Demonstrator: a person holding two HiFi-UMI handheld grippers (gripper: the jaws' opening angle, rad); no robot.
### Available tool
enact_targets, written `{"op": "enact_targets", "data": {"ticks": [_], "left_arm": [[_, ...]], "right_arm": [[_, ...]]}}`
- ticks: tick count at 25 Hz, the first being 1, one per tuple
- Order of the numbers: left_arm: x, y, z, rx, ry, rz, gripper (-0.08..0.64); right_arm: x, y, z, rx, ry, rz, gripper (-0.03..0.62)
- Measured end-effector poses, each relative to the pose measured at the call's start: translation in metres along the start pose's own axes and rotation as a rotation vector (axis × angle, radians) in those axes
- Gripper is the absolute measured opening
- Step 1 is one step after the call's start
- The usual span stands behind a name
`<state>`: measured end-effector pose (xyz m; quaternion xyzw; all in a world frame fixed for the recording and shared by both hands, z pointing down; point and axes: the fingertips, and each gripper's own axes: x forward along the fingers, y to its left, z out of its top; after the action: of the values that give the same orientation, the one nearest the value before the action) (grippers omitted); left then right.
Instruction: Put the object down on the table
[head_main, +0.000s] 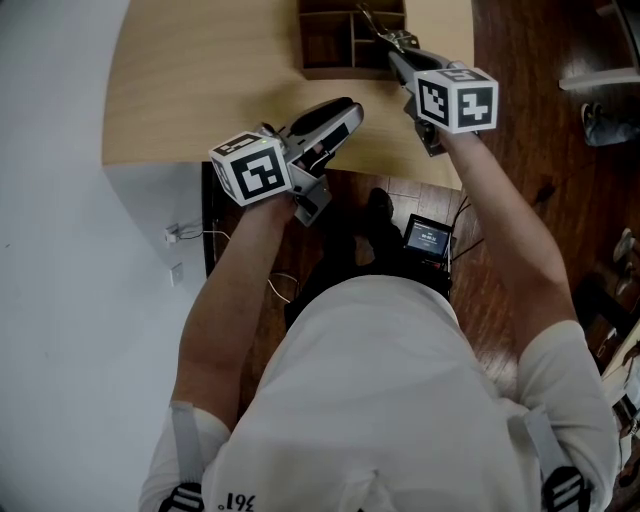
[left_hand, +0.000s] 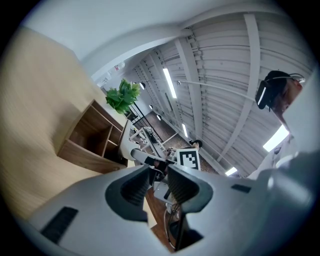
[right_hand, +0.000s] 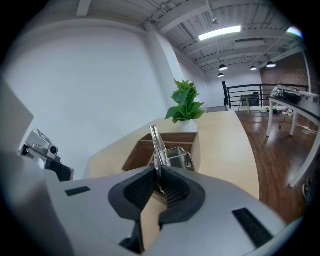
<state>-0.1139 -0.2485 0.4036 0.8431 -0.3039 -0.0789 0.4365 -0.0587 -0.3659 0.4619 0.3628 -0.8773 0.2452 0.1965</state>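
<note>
My right gripper (head_main: 397, 48) is shut on a shiny metal tool (head_main: 383, 33) with a long handle and a boxy head. It holds the tool above the near edge of a dark wooden compartment box (head_main: 330, 45) on the light wooden table (head_main: 200, 80). In the right gripper view the tool (right_hand: 167, 155) sticks up out of the closed jaws (right_hand: 160, 182), with the box (right_hand: 137, 152) behind it. My left gripper (head_main: 348, 112) hovers over the table's near edge, open and empty. In the left gripper view its jaws (left_hand: 159, 182) stand apart, with the box (left_hand: 92, 137) to their left.
A potted green plant (right_hand: 186, 105) stands behind the box. A small screen device (head_main: 427, 237) and cables lie on the dark wood floor below the table's edge. A white wall (head_main: 50, 200) fills the left. Bare tabletop (right_hand: 225, 145) stretches to the right of the box.
</note>
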Motion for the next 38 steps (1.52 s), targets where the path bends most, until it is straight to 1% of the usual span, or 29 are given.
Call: {"op": "enact_targets", "data": {"ticks": [5, 10, 13, 18, 21, 25, 32, 38], "left_arm": [[0.0, 0.003, -0.003, -0.014, 0.003, 0.012, 0.106], [-0.001, 0.002, -0.002, -0.018, 0.002, 0.011, 0.106], [-0.001, 0.001, -0.001, -0.011, -0.001, 0.003, 0.106], [0.0, -0.003, 0.002, -0.012, 0.001, 0.006, 0.106], [0.0, -0.003, 0.002, -0.01, -0.002, -0.007, 0.106], [-0.001, -0.003, 0.002, -0.011, -0.003, -0.001, 0.106], [0.0, -0.01, 0.005, 0.001, -0.009, -0.014, 0.106], [-0.002, -0.009, 0.006, 0.01, -0.025, -0.008, 0.106]], "right_arm": [[-0.001, -0.006, -0.006, 0.001, 0.014, -0.008, 0.011], [0.003, -0.004, -0.01, -0.019, 0.062, -0.015, 0.019], [0.003, -0.003, -0.005, -0.047, 0.05, -0.019, 0.055], [-0.001, -0.008, 0.004, -0.041, 0.043, -0.033, 0.057], [-0.003, -0.01, 0.003, -0.04, 0.041, -0.034, 0.057], [-0.009, -0.016, 0.0, -0.024, 0.044, -0.052, 0.057], [-0.028, -0.021, 0.006, 0.007, 0.013, -0.083, 0.057], [-0.043, -0.013, 0.008, 0.096, -0.034, -0.032, 0.057]]}}
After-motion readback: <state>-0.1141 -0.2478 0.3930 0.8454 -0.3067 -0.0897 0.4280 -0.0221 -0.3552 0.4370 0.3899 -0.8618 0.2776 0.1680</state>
